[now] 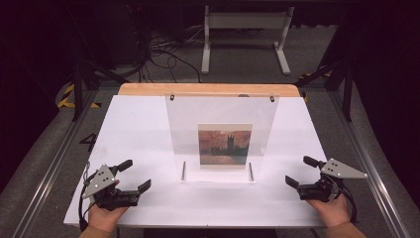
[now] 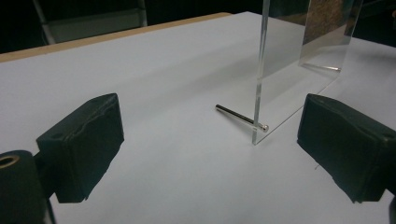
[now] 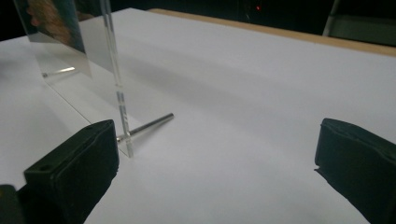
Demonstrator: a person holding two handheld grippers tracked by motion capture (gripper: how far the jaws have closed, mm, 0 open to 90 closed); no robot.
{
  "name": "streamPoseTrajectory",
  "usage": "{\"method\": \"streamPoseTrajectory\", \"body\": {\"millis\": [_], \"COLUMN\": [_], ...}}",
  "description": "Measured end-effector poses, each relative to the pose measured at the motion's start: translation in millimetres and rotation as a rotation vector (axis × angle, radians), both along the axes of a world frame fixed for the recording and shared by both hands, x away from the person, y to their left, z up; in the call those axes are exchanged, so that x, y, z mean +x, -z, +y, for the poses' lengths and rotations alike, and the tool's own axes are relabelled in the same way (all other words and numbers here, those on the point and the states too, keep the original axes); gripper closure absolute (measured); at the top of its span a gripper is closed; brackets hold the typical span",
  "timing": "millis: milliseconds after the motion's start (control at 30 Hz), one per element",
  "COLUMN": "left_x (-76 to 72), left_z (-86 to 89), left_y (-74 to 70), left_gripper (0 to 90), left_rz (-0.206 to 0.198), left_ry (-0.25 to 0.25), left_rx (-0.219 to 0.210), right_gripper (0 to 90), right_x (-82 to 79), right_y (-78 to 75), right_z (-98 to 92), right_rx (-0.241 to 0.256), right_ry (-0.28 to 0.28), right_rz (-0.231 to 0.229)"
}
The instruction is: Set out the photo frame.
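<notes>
Left gripper, jaws apart and holding nothing, rests low on the white tabletop, its matte black pads aimed at the near left corner of the clear acrylic frame, which stands ahead and to its right. Slim metal pins through the rigid, glossy panel's base prop it upright; a painted print sits inside. Right gripper, jaws likewise apart and empty, mirrors this, with the frame ahead on its left, seemingly to take both edges evenly

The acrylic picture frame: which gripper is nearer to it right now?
Left, narrowly. The left gripper sits off the acrylic frame's left bottom corner; the right gripper is slightly farther off its right corner. Neither touches it.
</notes>
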State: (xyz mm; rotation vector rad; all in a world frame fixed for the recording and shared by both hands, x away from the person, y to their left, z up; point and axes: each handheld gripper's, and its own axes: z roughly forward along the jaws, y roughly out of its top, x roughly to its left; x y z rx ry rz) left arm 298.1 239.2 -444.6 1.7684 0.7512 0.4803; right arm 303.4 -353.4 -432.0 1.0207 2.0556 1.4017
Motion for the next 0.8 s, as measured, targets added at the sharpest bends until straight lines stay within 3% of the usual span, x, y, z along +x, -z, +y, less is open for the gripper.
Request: {"method": "streamPoseTrajectory", "body": {"millis": [100, 233, 500, 800], "left_x": [3.3, 6.5, 13.0, 12.0], "left_z": [-1.6, -0.7, 8.0, 6.2], "left_y": [5.9, 9.3, 15.5, 14.8], "left_gripper": [7.0, 6.7, 6.9, 7.1], "left_rz": [0.013, 0.034, 0.076, 0.07], "left_ry": [-0.006, -0.016, -0.027, -0.026], "left_rx": [0.006, -0.013, -0.052, -0.041], "right_gripper": [0.2, 0.3, 0.4, 0.3], "right_x": [2.7, 6.0, 7.7, 7.7], "right_y": [10.5, 17.4, 20.8, 20.3], "right_z": [5.1, 12.5, 16.4, 15.4], "right_rx": [-0.019, -0.045, -0.055, -0.045], "right_ry": [0.005, 0.015, 0.025, 0.022], "right_rz": [0.048, 0.077, 0.082, 0.078]}}
